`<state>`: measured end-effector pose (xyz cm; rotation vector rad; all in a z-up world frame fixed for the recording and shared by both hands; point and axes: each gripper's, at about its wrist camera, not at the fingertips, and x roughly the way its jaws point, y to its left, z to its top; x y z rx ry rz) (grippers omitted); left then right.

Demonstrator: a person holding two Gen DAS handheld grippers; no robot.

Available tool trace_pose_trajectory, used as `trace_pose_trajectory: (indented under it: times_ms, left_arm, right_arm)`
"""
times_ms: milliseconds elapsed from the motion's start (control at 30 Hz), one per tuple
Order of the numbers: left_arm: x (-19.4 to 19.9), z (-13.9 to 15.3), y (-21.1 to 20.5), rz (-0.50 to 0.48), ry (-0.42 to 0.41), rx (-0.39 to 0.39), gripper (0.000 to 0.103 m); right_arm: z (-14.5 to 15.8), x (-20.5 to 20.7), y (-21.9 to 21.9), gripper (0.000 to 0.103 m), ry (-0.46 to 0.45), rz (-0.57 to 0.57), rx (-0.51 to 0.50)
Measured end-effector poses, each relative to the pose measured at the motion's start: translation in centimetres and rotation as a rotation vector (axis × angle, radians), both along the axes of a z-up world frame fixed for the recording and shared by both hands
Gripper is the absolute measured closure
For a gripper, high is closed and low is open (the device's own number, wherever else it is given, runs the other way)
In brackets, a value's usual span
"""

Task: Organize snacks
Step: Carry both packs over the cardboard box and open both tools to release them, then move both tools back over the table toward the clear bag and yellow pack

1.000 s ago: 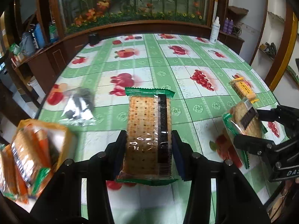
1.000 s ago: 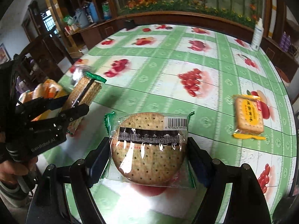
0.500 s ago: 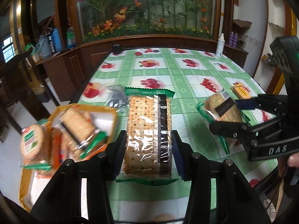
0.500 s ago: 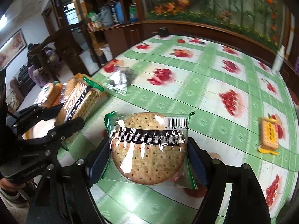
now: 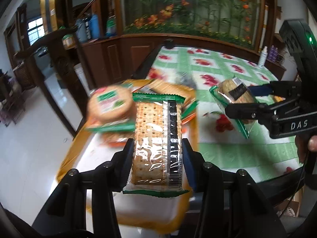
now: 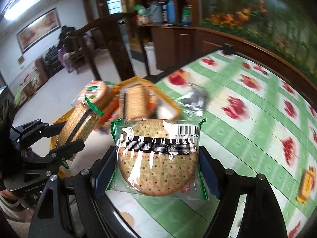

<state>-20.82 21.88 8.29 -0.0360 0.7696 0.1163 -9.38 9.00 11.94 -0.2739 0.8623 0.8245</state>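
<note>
My left gripper [image 5: 157,154] is shut on a rectangular cracker pack [image 5: 157,138] with green ends and holds it above an orange tray [image 5: 190,130] with several snack packs, at the table's left end. My right gripper [image 6: 156,170] is shut on a round cracker pack [image 6: 158,158] in clear wrap, above the table's near edge. The round pack also shows in the left wrist view [image 5: 233,95], right of the tray. The rectangular pack shows in the right wrist view [image 6: 79,127], left of the tray [image 6: 168,103].
A green fruit-print tablecloth [image 6: 247,119] covers the table. A silvery wrapper [image 6: 196,99] lies beyond the tray. A yellow snack pack [image 6: 306,184] lies at the right. A white bottle [image 5: 262,56] stands at the far edge. Wooden cabinets and a chair stand left.
Both grippers have swung left with their packs. The tray has come from the left side to under my left gripper. Both stay shut.
</note>
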Motion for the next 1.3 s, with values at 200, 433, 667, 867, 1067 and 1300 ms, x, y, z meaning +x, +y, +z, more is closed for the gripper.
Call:
trace_pose_trajectory:
  times_ms: [200, 433, 667, 867, 1067, 1300]
  left_arm:
    - [-1.4, -1.7, 3.0, 0.047, 0.048, 0.001, 0.055]
    - [-1.0, -3.4, 4.6, 0.057, 0.105, 0.008, 0.055]
    - [-0.3, -4.7, 4.8, 0.073, 0.131, 0.038, 0.054]
    - [-0.4, -4.6, 5.6, 0.127, 0.131, 0.043, 0.04]
    - [-0.9, -3.6, 5.7, 0.151, 0.093, 0.07, 0.022]
    - [-0.8, -2.3, 4.6, 0.136, 0.062, 0.076, 0.02]
  right_arm:
    - [-0.8, -1.7, 5.1, 0.023, 0.005, 0.126, -0.034]
    - [-3.5, -2.8, 8.8, 0.023, 0.049, 0.215, -0.093]
    - [-5.2, -3.3, 10.2, 0.022, 0.078, 0.241, -0.129]
    - [-5.8, -3.2, 10.3, 0.02, 0.129, 0.243, -0.121]
    - [-4.4, -3.4, 9.3, 0.019, 0.134, 0.238, -0.074]
    - [-3.5, -2.4, 5.2, 0.019, 0.139, 0.156, -0.015]
